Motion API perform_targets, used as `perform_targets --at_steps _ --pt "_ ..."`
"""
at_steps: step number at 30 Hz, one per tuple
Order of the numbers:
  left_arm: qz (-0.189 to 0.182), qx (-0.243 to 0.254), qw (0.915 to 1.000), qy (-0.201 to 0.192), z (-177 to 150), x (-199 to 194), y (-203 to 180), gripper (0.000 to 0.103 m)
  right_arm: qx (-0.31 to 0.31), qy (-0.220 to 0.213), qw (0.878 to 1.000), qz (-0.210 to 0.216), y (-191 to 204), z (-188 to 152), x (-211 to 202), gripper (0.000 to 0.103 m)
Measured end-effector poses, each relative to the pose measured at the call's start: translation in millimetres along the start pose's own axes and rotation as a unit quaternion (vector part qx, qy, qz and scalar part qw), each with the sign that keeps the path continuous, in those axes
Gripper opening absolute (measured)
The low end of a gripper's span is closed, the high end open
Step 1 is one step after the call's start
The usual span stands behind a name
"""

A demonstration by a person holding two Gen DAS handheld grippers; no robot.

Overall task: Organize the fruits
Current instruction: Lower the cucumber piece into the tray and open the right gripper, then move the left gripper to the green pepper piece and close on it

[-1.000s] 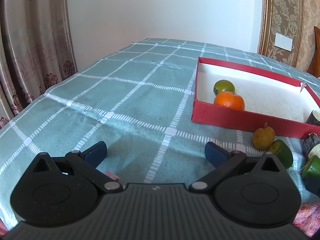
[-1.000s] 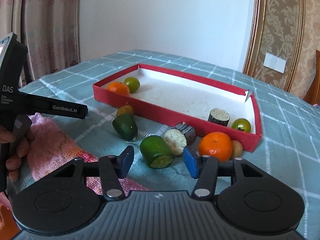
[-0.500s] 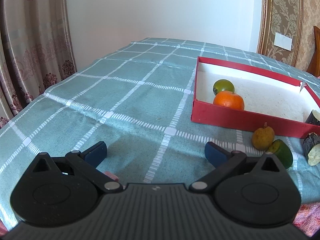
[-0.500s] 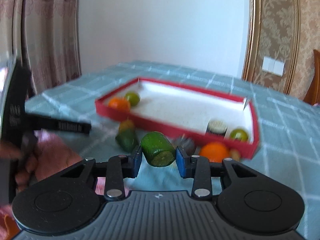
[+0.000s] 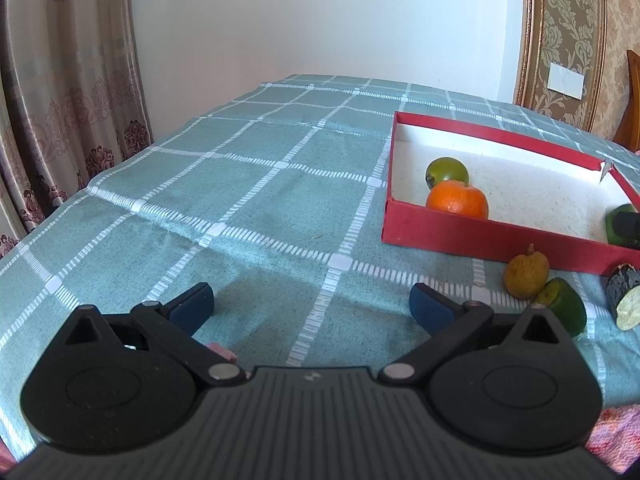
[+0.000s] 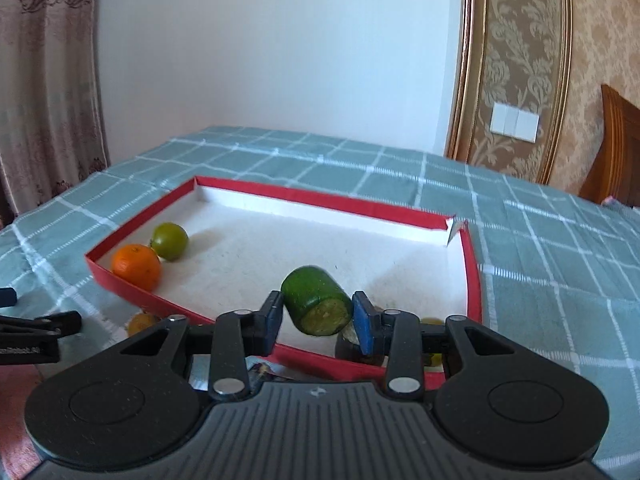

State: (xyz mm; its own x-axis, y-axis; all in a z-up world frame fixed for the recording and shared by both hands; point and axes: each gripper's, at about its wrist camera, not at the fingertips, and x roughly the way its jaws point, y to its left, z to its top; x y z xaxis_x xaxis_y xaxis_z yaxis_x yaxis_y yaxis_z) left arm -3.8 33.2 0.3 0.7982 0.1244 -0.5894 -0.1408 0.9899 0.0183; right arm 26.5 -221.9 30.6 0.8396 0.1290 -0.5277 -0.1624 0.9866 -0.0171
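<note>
My right gripper (image 6: 318, 312) holds a cut green cucumber piece (image 6: 316, 304) between its blue pads, in the air above the near part of the red box (image 6: 120, 284). Its jaws are beginning to open, but the pads still touch the piece. Inside the box (image 5: 480, 236) lie an orange (image 6: 136, 266) (image 5: 458, 204) and a green round fruit (image 6: 170, 241) (image 5: 447, 172). My left gripper (image 5: 312, 308) stands open over bare tablecloth, left of the box, with nothing between its fingers.
On the cloth in front of the box lie a small yellow-brown fruit (image 5: 526, 276), another green cucumber piece (image 5: 562, 312) and an eggplant piece (image 5: 624, 300). A pink cloth (image 5: 612, 428) lies at the near edge. Curtains hang to the left and a wooden chair stands at the right.
My right gripper closed on the cucumber piece on the table, lifted it and carried it forward over the red box. The left gripper stayed still.
</note>
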Motion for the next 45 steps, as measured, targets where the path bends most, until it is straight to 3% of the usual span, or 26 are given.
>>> perform_targets --at_steps 5,9,16,20,23,34,45 --pt "0.002 0.004 1.0 0.0 -0.1 0.5 -0.8 0.103 0.035 -0.042 0.999 -0.005 -23.1 -10.0 -33.1 0.046" --pt "0.003 0.005 1.0 -0.001 0.1 0.1 -1.2 0.103 0.053 -0.074 0.995 -0.051 -52.8 -26.3 -60.3 0.059" --pt "0.02 0.025 0.9993 -0.021 1.0 -7.7 -9.9 0.103 0.11 -0.09 0.985 -0.097 -98.9 -59.3 -75.4 0.061" --pt "0.016 0.027 0.9992 -0.026 4.5 -15.5 -17.3 0.103 0.149 -0.09 0.981 -0.091 -112.8 -65.7 -71.3 0.062" --pt "0.009 0.035 0.9989 -0.03 6.7 -21.2 -25.7 0.103 0.16 -0.089 0.979 -0.09 -116.0 -66.8 -69.2 0.072" --pt "-0.026 0.051 0.9975 -0.041 11.8 -45.0 -58.5 0.103 0.189 -0.085 0.975 -0.078 -125.5 -72.1 -69.7 0.072" --pt "-0.036 0.061 0.9966 -0.042 11.5 -54.6 -75.5 0.103 0.197 -0.09 0.974 -0.07 -128.5 -73.1 -70.9 0.072"
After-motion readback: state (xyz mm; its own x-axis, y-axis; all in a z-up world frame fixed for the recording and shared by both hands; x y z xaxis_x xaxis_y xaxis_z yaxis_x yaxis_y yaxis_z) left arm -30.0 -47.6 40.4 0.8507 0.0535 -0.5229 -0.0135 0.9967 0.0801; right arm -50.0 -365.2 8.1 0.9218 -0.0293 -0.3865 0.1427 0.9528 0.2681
